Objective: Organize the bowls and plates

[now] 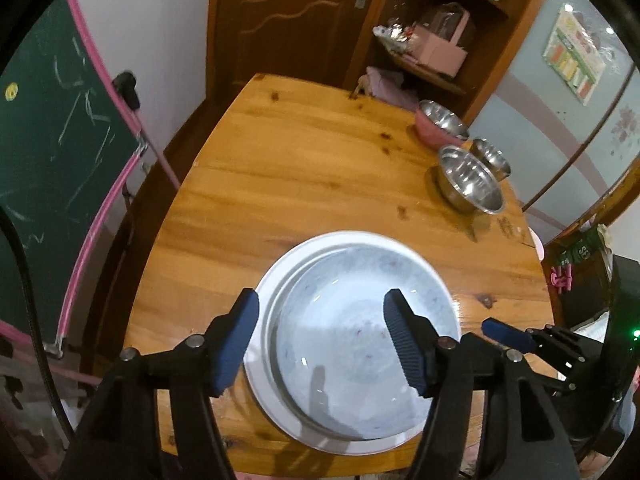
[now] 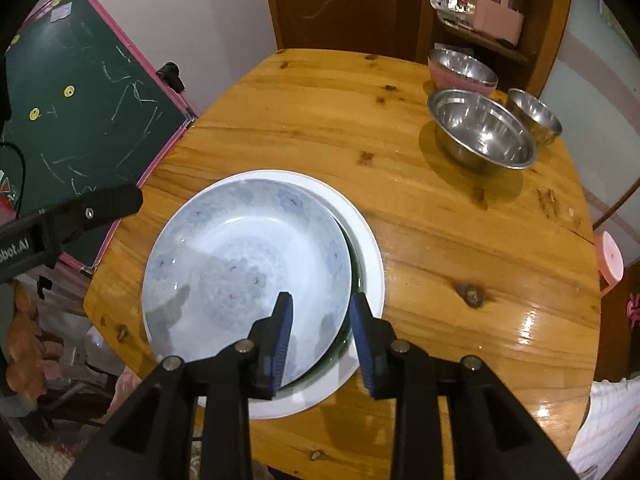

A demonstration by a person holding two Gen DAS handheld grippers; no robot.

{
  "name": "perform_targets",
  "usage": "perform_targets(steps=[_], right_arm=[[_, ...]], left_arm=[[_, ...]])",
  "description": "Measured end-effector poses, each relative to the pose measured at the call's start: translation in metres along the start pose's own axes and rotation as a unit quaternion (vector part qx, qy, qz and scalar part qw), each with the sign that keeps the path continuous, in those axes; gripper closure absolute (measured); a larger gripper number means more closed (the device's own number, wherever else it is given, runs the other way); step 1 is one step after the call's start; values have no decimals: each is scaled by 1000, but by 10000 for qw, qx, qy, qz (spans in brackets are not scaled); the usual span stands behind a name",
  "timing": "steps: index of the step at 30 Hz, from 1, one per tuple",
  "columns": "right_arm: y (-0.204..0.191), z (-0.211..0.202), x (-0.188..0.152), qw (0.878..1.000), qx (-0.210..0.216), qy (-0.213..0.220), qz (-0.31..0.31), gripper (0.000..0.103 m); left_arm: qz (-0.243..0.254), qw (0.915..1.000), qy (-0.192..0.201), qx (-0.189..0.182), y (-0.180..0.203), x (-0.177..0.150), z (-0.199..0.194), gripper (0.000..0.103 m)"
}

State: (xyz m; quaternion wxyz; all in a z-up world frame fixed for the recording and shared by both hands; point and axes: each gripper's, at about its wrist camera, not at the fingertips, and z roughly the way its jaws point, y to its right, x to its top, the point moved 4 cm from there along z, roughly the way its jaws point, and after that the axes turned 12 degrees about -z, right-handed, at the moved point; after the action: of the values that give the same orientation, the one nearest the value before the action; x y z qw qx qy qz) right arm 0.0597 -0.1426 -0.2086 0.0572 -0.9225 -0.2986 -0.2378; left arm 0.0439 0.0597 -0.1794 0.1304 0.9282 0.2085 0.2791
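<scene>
A pale blue patterned plate [image 1: 344, 276] [image 2: 240, 248] lies on top of a stack near the front of the wooden table [image 1: 300, 160] [image 2: 340, 120]. Under it a green-rimmed dish [image 2: 354, 268] peeks out, and a white plate [image 1: 276, 272] [image 2: 371, 248] is at the bottom. My left gripper [image 1: 322, 298] hangs open over the stack's left side, nothing between its fingers. Above the stack's right rim, my right gripper [image 2: 322, 300] is open by a narrower gap and presses on nothing. Each gripper shows at the edge of the other view, the right [image 1: 504, 330] and the left [image 2: 100, 204].
At the table's far right stand a large steel bowl [image 1: 470, 180] [image 2: 482, 132], a small steel bowl [image 1: 490, 158] [image 2: 534, 116] and a pink bowl with a steel lining [image 1: 440, 122] [image 2: 462, 68]. A chalkboard [image 1: 48, 120] [image 2: 80, 120] leans at the left; a shelf [image 1: 432, 40] stands behind.
</scene>
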Motion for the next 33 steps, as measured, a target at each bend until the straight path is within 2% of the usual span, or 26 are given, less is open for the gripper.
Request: perform_targets(steps=[8, 12, 18, 23, 25, 27, 31, 33], right_arm=[[13, -32, -2, 9996, 60, 236, 121, 73], [22, -59, -1, 9985, 144, 479, 220, 73], [33, -97, 4, 9957, 156, 887, 213, 73], [42, -129, 10, 9920, 139, 1239, 172, 73], [46, -144, 14, 9899, 145, 1402, 156, 70], [52, -156, 17, 9880, 121, 1534, 169, 57], [66, -180, 21, 9840, -64, 1772, 161, 56], [76, -190, 23, 9827, -150, 1838, 166, 56]], left_arm=[[294, 9989, 295, -209, 37, 0, -28, 32], [288, 9983, 385, -342, 53, 2, -42, 26], [208, 9978, 386, -503, 74, 8, -61, 26], [270, 9963, 545, -606, 93, 18, -82, 24], [350, 9952, 638, -652, 102, 23, -92, 23], [458, 9937, 743, -700, 113, 29, -103, 21], [711, 9884, 1063, -820, 138, 41, -124, 14], [808, 9863, 1145, -868, 152, 47, -132, 13]])
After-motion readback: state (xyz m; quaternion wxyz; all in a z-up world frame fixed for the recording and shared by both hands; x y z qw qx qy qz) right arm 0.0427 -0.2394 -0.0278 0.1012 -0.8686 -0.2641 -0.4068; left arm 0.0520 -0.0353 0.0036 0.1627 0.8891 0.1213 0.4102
